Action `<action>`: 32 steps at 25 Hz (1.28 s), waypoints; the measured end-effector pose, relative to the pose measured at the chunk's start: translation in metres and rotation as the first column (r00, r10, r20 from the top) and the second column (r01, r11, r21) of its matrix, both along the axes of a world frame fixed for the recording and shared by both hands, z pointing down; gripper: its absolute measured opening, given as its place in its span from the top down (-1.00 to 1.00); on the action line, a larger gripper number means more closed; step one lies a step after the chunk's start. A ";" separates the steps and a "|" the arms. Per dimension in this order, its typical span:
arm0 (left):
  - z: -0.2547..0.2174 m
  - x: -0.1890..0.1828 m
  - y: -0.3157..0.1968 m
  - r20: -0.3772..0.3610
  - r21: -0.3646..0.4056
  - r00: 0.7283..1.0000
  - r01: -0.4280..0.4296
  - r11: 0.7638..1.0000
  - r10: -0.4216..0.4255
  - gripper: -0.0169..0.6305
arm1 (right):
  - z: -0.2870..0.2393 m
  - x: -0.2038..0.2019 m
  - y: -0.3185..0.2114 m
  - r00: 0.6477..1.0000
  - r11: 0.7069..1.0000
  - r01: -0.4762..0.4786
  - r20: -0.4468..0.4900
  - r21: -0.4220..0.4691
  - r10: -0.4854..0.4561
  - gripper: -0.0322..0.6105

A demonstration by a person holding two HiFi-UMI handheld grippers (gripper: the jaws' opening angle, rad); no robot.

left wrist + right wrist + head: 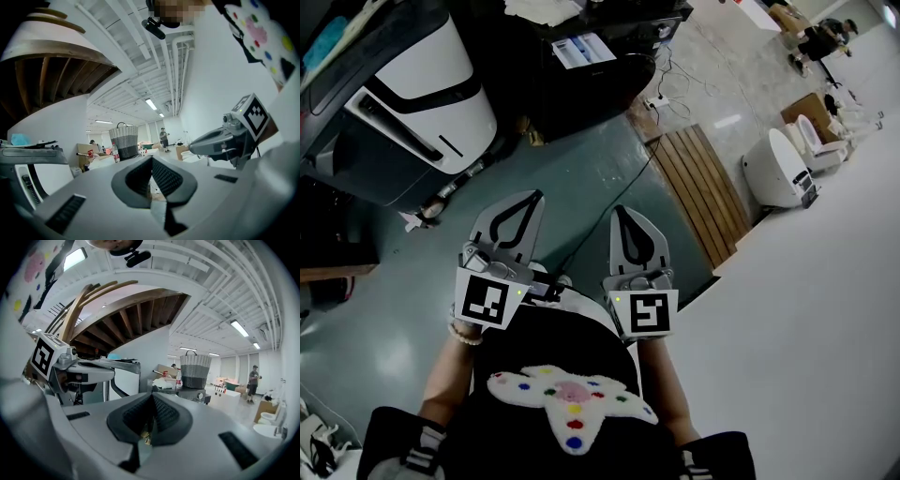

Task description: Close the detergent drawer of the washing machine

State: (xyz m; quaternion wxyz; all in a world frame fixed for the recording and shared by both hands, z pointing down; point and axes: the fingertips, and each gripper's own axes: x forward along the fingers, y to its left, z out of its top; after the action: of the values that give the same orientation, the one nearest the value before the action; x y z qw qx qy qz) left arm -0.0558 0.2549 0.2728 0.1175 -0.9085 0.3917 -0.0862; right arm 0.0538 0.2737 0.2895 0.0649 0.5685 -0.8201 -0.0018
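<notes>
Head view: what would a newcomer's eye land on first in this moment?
The left tool and right tool are held side by side at centre, both with jaws shut and empty. Just below them a white patch with coloured dots stands out on the person's black top. A large white appliance fills the upper left.

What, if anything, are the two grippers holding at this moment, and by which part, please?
Nothing is held: the left gripper and the right gripper each have their jaws shut together with nothing between them.
</notes>
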 end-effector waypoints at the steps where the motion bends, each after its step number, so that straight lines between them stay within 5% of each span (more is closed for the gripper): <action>1: 0.000 0.001 0.002 0.000 0.003 1.000 0.002 1.000 -0.002 0.91 | 0.000 0.001 0.002 1.000 1.000 0.000 0.001 0.002 0.000 0.89; 18: -0.003 0.012 0.012 -0.029 0.035 1.000 0.012 0.999 -0.011 0.91 | 0.002 0.011 0.013 0.999 1.000 0.020 -0.041 0.014 -0.019 0.89; 32: 0.004 0.023 -0.045 -0.029 0.022 0.999 -0.017 1.000 0.018 0.91 | 0.011 0.019 -0.040 0.998 1.000 -0.005 -0.056 0.003 0.005 0.89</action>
State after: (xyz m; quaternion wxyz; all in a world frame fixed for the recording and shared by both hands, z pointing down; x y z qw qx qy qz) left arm -0.0331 0.2097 0.2764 0.1225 -0.9117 0.3863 -0.0673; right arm 0.0729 0.2332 0.3002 0.0870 0.5704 -0.8166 -0.0185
